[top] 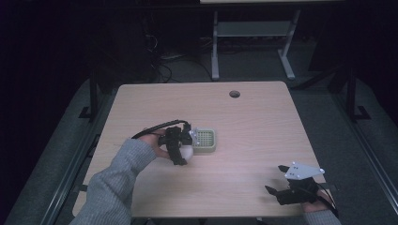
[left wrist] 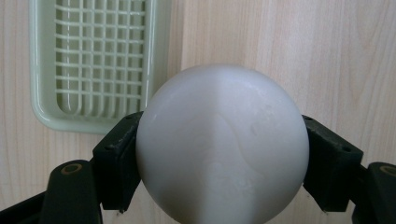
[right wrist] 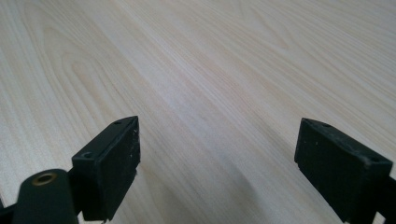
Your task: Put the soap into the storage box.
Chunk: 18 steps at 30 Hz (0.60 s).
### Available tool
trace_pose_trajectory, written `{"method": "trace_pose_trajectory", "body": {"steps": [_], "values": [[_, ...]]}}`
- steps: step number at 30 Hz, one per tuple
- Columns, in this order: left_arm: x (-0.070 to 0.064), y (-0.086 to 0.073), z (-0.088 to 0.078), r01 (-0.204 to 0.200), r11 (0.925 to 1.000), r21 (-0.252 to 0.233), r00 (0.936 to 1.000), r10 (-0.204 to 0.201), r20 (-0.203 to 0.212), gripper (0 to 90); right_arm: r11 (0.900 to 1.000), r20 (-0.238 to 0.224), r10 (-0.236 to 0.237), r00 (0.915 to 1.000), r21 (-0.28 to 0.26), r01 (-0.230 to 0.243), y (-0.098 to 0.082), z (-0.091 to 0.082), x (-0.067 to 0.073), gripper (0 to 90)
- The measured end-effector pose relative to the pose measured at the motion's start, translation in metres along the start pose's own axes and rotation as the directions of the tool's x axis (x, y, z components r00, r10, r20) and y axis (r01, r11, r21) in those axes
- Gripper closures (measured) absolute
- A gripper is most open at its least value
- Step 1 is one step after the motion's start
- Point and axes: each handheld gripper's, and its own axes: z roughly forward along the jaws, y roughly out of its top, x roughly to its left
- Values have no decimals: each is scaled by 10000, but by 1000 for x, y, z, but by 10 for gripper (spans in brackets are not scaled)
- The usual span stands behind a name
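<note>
High view: left tool point(top: 184, 151) at desk point(top: 253, 131) centre-left, pinching white ball point(top: 187, 152) just beside green slotted tray point(top: 205, 140). Right tool point(top: 287, 187) idle near front-right corner.
Left gripper view: ball point(left wrist: 222, 144) clamped between jaws, tray point(left wrist: 98, 65) beyond. Risk: smooth round ball squirts out if squeeze off-centre.
Right gripper view: right tool point(right wrist: 217, 163) spread, nothing between jaws.

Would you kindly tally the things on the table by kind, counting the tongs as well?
White ball: 1, held in the left tongs
Pale green tray with a grid floor: 1
Black tongs: 2, left and right
Total: 4
</note>
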Motion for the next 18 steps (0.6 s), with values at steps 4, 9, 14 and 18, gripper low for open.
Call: {"method": "trace_pose_trajectory", "body": {"steps": [4, 9, 14, 18], "values": [[4, 5, 1, -57, 10000, -30, 10000, 57, 44, 238, 10000, 53, -34, 10000, 5, 34, 0, -1, 0, 138], [10, 13, 3, -134, 9998, -177, 9998, 136, 123, 238, 9999, 21, 66, 10000, -88, -65, -1, -2, -1, 138], [15, 19, 6, -180, 9998, -17, 9997, 181, 180, 238, 9999, -8, 59, 10000, -133, -60, 0, -3, 1, 138], [21, 22, 7, -177, 9998, 20, 9997, 177, 154, 238, 9998, -28, 42, 10000, -200, -43, 1, -4, 1, 138]]}}
